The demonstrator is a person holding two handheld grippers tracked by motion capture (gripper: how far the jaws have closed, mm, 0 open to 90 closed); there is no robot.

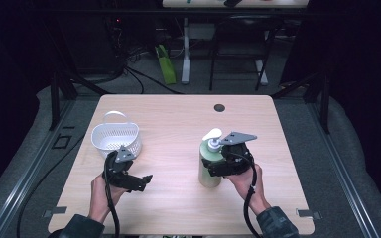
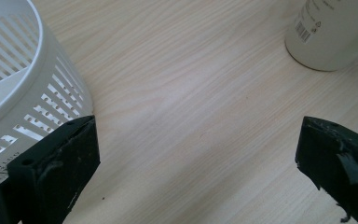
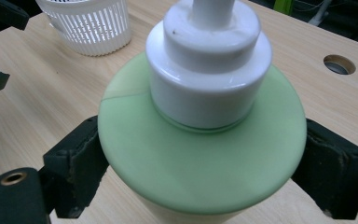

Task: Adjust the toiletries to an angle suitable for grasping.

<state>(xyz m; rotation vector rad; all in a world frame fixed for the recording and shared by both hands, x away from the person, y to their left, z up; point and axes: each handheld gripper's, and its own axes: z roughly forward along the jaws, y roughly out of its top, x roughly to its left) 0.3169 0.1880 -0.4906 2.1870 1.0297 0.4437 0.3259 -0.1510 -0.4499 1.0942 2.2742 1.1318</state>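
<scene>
A pale green pump bottle point(image 1: 210, 159) with a white pump head stands upright on the wooden table point(image 1: 178, 124), right of centre. My right gripper point(image 1: 218, 166) is shut on the bottle's body, and in the right gripper view its jaws press both sides of the green shoulder point(image 3: 200, 158). A white slotted basket point(image 1: 116, 137) with a handle sits at the left. My left gripper point(image 1: 141, 181) hovers open just in front of the basket, nothing between its jaws. In the left gripper view the basket wall point(image 2: 32, 88) is at left and the bottle's base point(image 2: 328, 35) at upper right.
A round cable hole point(image 1: 220, 107) lies near the table's far edge. Beyond the table stand desk legs, a chair frame and a green bag point(image 1: 164, 64) on the floor. Bare wood lies between basket and bottle.
</scene>
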